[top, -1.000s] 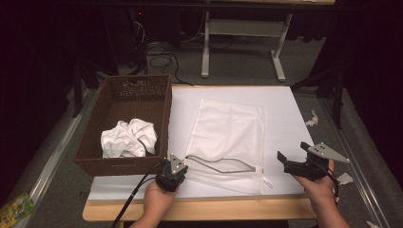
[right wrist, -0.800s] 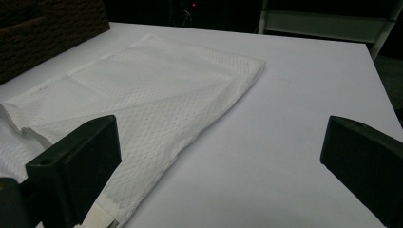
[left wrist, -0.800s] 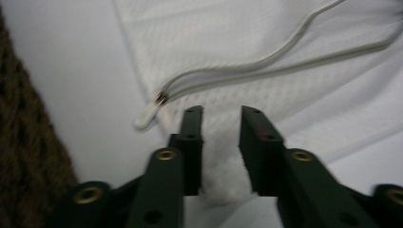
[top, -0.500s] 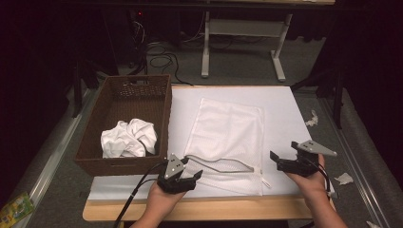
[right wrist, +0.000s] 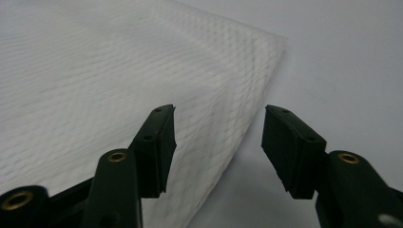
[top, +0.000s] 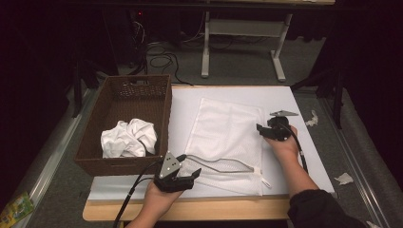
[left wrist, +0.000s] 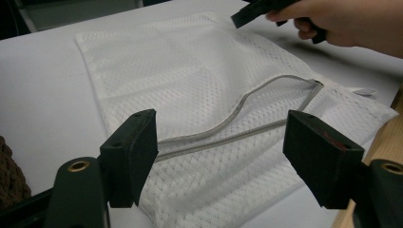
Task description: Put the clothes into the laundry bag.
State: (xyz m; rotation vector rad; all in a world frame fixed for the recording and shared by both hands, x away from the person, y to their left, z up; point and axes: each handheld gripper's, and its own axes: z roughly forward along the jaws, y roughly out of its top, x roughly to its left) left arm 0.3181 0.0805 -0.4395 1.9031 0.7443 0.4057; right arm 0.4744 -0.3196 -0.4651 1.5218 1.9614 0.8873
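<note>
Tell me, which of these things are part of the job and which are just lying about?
In the job: mesh bag, its open zipper, left gripper, right gripper, both open.

Lying about: basket, white cloth inside it, paper scraps on the floor, green packet.

1. A white mesh laundry bag (top: 227, 142) is seen in the centre of the high view, laid flat on the white table cover.
2. Its zipped edge is turned toward the bottom of the frame, and the grey zipper (left wrist: 247, 126) is partly opened, bowed into a curve.
3. A small white pull tab (top: 262, 178) is seen at its lower right corner.
</note>
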